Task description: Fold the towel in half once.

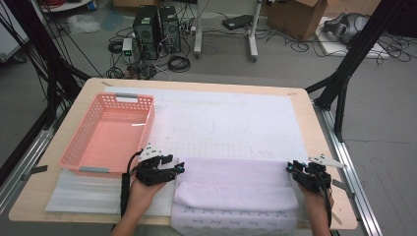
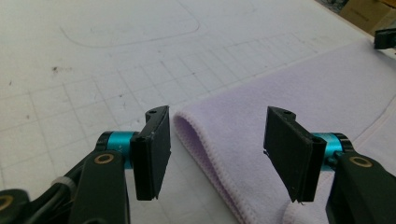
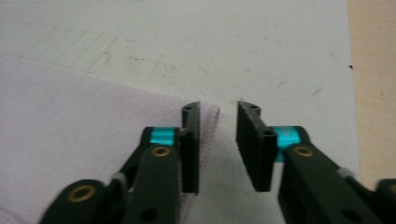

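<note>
while the left gripper [image 2: 217, 154] stands with jaws wide, the folded lilac towel [image 2: 299, 98] lies between them, unpinched. the right gripper [image 3: 218, 144] gapes narrowly at the towel's corner, gripping nothing.

The high view looks forward and down over the desk [image 1: 295, 105]. Each gripper view sits low and close, sharing the folded towel [image 1: 236, 184] [image 2: 289, 98] [image 3: 70, 107].

Robotics lab, computer towers [image 1: 157, 32] on bare floor, tangled cables [image 1: 179, 63], cardboard box [image 1: 300, 17], black frame struts [image 1: 351, 59] around wooden table [image 1: 302, 105]
</note>
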`<action>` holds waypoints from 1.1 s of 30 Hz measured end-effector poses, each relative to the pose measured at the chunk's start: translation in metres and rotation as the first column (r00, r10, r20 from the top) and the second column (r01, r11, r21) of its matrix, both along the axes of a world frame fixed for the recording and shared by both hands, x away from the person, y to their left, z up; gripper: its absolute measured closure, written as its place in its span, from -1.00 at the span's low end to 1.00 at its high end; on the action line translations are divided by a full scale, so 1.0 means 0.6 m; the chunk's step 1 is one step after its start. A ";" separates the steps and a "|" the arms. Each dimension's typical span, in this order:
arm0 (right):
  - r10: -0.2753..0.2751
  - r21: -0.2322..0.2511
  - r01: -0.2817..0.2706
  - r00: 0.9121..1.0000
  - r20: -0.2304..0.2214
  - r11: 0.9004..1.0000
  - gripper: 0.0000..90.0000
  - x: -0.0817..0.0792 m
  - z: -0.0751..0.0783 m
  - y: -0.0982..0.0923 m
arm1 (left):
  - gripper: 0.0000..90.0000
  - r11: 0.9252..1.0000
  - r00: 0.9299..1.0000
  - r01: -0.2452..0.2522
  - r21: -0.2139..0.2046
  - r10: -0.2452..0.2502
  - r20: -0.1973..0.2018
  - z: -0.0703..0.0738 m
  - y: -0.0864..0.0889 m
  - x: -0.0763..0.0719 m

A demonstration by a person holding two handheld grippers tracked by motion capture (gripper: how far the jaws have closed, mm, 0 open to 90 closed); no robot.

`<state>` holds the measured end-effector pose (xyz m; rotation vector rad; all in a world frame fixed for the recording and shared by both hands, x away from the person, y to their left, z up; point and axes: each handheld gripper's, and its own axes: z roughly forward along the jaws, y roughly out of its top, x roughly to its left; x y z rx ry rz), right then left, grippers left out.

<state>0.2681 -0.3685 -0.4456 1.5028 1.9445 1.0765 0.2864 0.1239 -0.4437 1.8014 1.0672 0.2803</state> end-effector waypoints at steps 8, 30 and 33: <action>0.134 0.007 -0.134 0.987 -0.085 0.991 0.12 0.000 -0.004 0.013 | -0.10 0.999 0.998 0.007 0.039 -0.004 -0.070 -0.014 -0.010 0.018; 0.126 0.026 -0.124 0.988 -0.088 0.992 0.86 -0.011 -0.005 0.023 | 0.92 0.988 1.000 0.016 0.154 -0.013 -0.018 -0.013 -0.044 0.015; 0.110 -0.013 -0.110 0.993 -0.047 0.994 0.88 -0.012 -0.002 0.028 | 0.93 0.996 0.999 -0.030 0.088 0.032 -0.023 -0.007 -0.036 0.024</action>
